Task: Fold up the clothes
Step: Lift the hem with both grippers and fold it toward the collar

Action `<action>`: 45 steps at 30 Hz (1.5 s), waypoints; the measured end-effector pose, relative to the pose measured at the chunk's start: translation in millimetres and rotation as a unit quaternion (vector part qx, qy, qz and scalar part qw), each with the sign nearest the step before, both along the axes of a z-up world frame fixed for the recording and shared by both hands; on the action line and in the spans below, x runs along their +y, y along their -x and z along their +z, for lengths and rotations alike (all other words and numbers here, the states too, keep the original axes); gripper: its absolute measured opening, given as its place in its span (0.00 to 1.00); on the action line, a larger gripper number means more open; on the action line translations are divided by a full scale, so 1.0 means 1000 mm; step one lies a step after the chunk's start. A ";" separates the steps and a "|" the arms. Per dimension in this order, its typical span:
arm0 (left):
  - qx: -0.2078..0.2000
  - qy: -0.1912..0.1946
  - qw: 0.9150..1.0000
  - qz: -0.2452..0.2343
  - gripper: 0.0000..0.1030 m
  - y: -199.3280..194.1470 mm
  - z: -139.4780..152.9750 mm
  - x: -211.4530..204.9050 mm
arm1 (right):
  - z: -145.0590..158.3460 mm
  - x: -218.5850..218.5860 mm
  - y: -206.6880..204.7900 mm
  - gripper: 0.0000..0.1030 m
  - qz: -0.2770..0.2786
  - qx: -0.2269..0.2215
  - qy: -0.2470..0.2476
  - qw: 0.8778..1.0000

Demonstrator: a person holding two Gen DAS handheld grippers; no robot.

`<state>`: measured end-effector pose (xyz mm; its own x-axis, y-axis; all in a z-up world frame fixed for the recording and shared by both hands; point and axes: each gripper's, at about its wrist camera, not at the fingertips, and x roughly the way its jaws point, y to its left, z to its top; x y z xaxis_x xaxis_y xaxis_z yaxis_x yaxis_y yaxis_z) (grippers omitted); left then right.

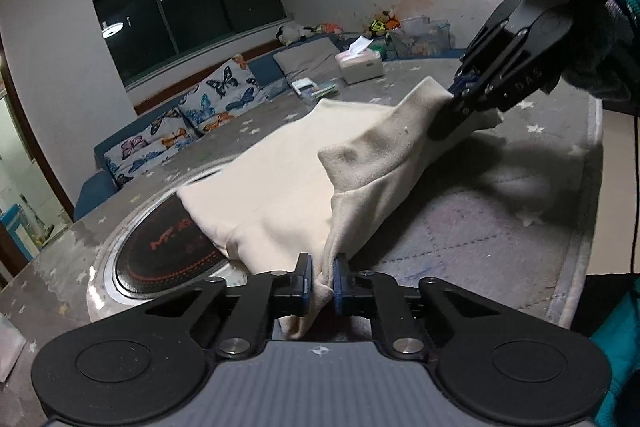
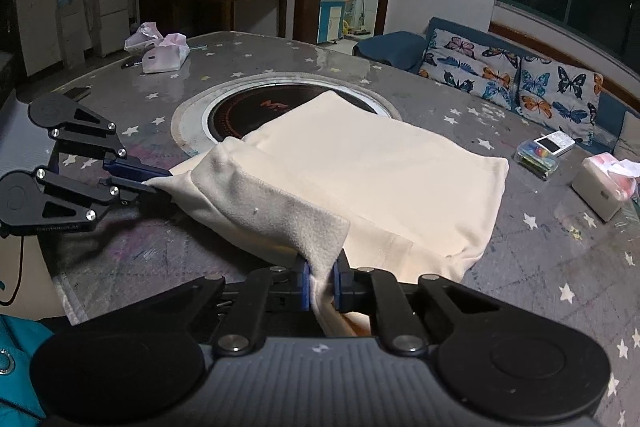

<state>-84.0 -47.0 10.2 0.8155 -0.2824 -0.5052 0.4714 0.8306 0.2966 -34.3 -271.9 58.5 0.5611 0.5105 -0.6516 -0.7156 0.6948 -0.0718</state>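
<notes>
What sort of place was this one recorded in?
Most likely a home living and dining room: a large round table with a built-in cooktop, a sofa with butterfly cushions under a dark window, and a tissue box on the table.

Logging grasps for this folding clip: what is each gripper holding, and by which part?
Both hold the cream garment by its near edge: the left gripper and the right gripper each pinch one end of that lifted edge.
</notes>
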 end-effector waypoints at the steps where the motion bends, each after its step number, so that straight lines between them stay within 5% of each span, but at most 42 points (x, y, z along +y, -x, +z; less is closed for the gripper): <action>1: -0.001 0.004 1.000 -0.002 0.10 0.002 0.003 0.000 | 0.003 -0.001 0.004 0.09 0.001 -0.004 -0.003 1.000; 13: 0.028 0.041 0.998 -0.042 0.09 0.067 0.046 0.008 | 0.044 -0.022 0.079 0.09 0.053 -0.015 -0.001 0.998; 18: 0.020 0.045 0.998 -0.036 0.09 0.059 0.057 0.010 | 0.057 -0.017 0.083 0.09 0.065 -0.025 0.009 0.998; 25: -0.016 0.051 0.998 -0.017 0.09 0.009 0.071 0.014 | 0.075 -0.005 0.032 0.09 0.062 -0.051 0.020 0.997; 32: -0.006 0.054 0.998 0.022 0.09 -0.073 0.067 0.024 | 0.071 0.021 -0.050 0.09 0.061 -0.055 0.048 0.995; 39: 0.049 0.058 0.992 0.102 0.09 -0.160 0.030 0.030 | 0.025 0.047 -0.126 0.09 0.020 -0.018 0.054 0.998; 45: 0.075 0.047 0.988 0.130 0.13 -0.180 0.005 0.029 | -0.019 0.043 -0.151 0.20 -0.036 0.012 0.038 0.999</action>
